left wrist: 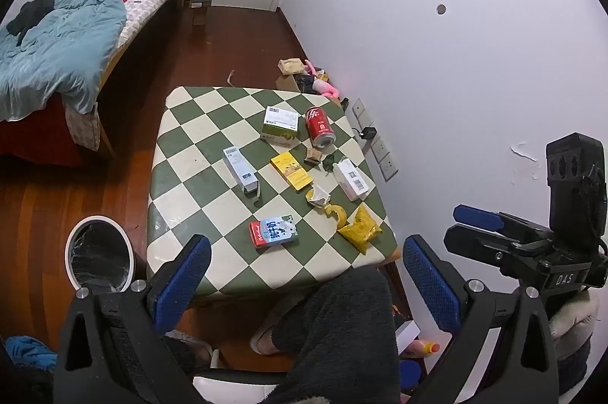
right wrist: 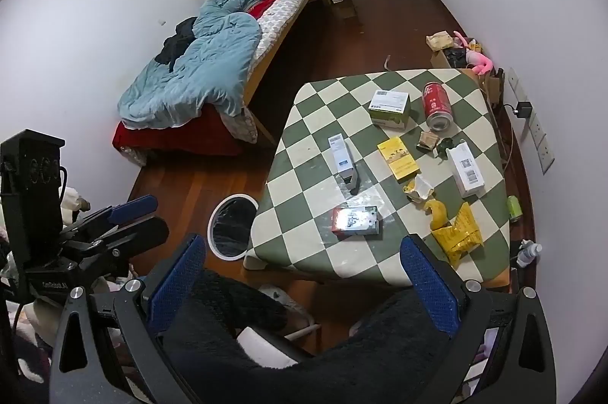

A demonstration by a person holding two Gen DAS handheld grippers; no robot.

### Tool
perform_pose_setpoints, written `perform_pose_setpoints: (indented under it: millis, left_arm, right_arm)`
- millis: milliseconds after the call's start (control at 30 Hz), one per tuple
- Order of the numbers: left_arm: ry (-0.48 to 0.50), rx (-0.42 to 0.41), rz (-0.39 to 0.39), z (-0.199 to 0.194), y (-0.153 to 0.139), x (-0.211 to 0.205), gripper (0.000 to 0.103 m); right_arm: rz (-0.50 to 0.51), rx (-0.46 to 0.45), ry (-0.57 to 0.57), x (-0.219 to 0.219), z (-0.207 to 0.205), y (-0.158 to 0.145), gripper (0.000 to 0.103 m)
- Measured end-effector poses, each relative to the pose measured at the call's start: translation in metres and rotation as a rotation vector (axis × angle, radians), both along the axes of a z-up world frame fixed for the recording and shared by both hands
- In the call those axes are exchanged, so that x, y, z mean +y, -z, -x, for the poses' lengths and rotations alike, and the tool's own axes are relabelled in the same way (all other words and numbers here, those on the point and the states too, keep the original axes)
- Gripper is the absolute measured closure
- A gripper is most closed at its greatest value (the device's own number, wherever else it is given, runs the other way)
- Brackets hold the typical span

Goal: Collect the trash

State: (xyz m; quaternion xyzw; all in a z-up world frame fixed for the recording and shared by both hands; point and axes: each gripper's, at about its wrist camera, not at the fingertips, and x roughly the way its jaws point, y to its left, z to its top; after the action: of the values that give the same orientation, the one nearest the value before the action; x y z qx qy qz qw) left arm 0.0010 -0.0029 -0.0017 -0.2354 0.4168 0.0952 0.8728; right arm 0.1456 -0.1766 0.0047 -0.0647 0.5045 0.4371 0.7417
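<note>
Table's (left wrist: 197, 153) near edge behind knees (left wrist: 342, 320)

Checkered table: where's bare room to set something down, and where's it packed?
On the checkered table, the left side is free, from the far-left corner down past the blue-white box, plus the near edge in front of the milk carton. It is crowded along the wall side, from the red can to the yellow bag.

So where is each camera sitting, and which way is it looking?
Left wrist: on the left gripper, open, tilted down at the green-and-cream checked table; dark fleecy knee, right gripper alongside.
Right wrist: on the right gripper, open, same downward tilt; left gripper alongside.
Both share the table, red drinks can, white-rimmed bin.
</note>
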Motion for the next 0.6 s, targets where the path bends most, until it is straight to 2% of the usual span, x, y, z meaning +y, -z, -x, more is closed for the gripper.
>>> perform_pose_setpoints:
  millis: [600]
  left_arm:
    - [0.007,-0.009,-0.010,0.0005,-0.0037,-0.0017,0.000]
  right_arm:
    - [-0.006,0.004,-0.003,0.0020,0.0008,0.0005,0.000]
